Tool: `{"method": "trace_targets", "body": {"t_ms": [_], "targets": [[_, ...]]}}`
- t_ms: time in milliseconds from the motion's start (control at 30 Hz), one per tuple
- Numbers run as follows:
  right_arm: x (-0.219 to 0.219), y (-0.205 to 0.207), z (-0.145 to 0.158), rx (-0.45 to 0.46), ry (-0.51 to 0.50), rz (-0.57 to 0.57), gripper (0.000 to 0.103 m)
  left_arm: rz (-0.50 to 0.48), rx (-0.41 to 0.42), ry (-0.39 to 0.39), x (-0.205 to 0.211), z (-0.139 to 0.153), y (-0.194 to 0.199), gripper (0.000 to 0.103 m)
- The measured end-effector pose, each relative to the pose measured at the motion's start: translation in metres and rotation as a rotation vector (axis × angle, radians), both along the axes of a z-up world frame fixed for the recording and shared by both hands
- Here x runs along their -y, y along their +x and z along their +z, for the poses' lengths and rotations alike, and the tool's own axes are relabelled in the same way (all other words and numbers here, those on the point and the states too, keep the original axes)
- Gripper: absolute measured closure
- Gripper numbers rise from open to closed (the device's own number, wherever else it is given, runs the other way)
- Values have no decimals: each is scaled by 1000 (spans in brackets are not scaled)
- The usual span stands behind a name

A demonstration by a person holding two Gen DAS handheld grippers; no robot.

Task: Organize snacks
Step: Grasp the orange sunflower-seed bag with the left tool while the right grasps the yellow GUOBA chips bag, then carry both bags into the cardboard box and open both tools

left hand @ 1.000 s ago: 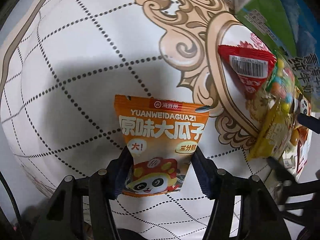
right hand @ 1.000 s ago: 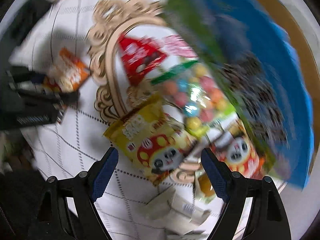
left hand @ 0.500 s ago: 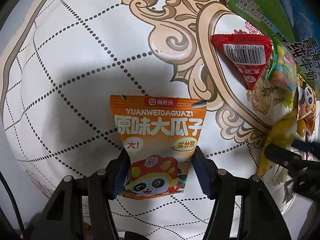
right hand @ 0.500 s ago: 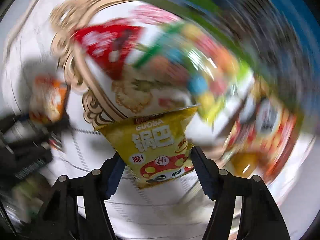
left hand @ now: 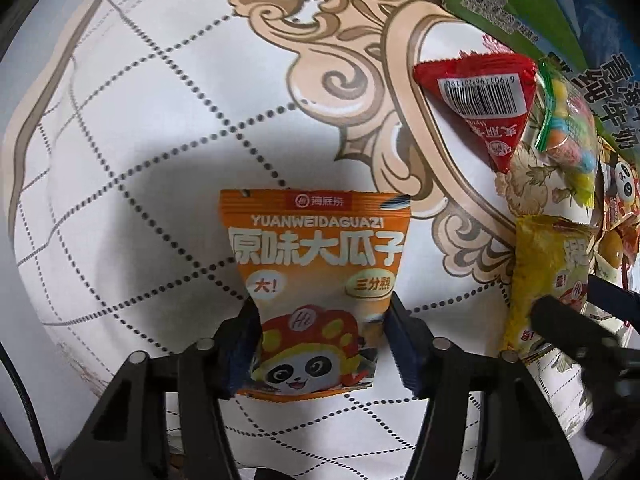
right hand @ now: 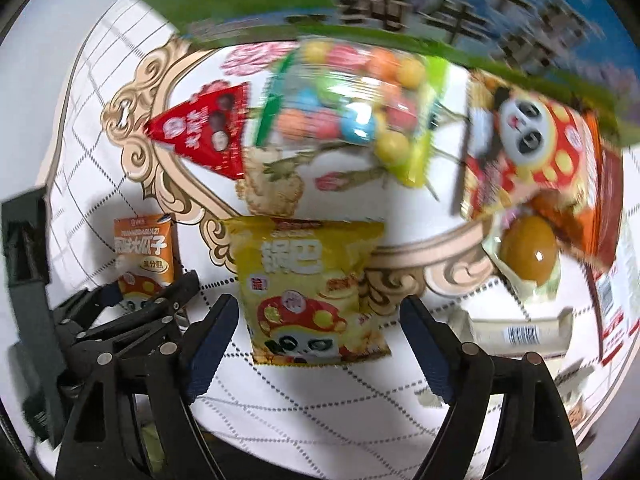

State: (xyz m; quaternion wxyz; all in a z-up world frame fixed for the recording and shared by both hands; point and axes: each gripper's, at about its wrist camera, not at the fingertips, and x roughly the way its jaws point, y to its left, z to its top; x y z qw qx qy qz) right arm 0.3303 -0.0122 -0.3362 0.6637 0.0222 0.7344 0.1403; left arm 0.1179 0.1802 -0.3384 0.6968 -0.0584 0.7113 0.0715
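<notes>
— Where's the orange seed packet [left hand: 316, 292]?
— Pinched at its lower half by the left gripper [left hand: 320, 344], flat on the patterned worktop [left hand: 120, 140].
— And the right gripper [right hand: 316, 340]?
— Its fingers [right hand: 210, 346] are spread wide, clear of the yellow packet [right hand: 312, 288] lying between them.

blue-green milk box [right hand: 460, 8] motion-blurred, cropped by edge, panda packet [right hand: 532, 140] smeared

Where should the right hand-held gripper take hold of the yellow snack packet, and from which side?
Across the lower half of the yellow snack packet, from its bottom edge, one finger on each long side. It lies flat on the tablecloth, bottom toward the right hand-held gripper, already between the open fingers.
</notes>
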Motion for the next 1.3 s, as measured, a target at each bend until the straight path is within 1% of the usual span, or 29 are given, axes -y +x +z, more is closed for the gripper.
{"method": "trace_targets", "body": {"t_ms": [100, 133, 167, 200, 267, 300, 367, 467, 500, 633, 667, 733, 767, 900, 967, 1133, 1167, 1300], "targets": [[-23, -3, -2, 44, -49, 49, 19, 12, -1, -16, -1, 2, -3, 46], [-24, -2, -4, 54, -72, 50, 22, 12, -3, -21, -1, 2, -3, 46], [-23, -1, -7, 48, -79, 34, 37, 8, -6, -25, 0, 1, -3, 46], [-25, -3, -13, 23, -75, 4, 44, 1, -10, -29, 1, 1, -3, 46], [-20, -6, -17, -20, -41, -57, 44, -4, -14, -36, 1, 1, -3, 46], [-18, -9, -18, -51, -21, -73, 44, -5, -14, -37, 2, 1, -3, 46], [-12, -12, -19, -79, 8, -85, 43, -6, -14, -31, 5, 0, -3, 46], [-9, -14, -22, -72, -18, -83, 32, -14, -15, -16, 8, -3, -3, 46], [-8, -21, -25, -70, -21, -83, 32, -15, -15, -14, 7, -4, -3, 46], [-11, -27, -32, -53, -37, -69, 32, -16, -11, -8, 9, -5, -1, 46], [-14, -30, -32, -45, -42, -64, 33, -18, -8, -3, 11, -4, -2, 47], [-24, -33, -31, -34, -42, -58, 37, -27, 0, 10, 16, -2, -3, 48], [-32, -36, -30, -29, -41, -56, 45, -31, 4, 15, 18, -1, -3, 48], [-40, -46, -31, -7, -47, -56, 47, -29, 8, 6, 23, 5, -6, 49], [-37, -58, -23, -1, -42, -62, 49, -31, 19, 0, 26, 10, -8, 49], [-26, -67, -6, 19, -16, -72, 51, -45, 56, -24, 35, 33, -10, 50], [-19, -65, -2, 23, -6, -71, 51, -52, 70, -32, 39, 41, -10, 50], [-5, -72, 29, 58, 46, -78, 51, -77, 115, -72, 52, 73, -8, 50]]}}
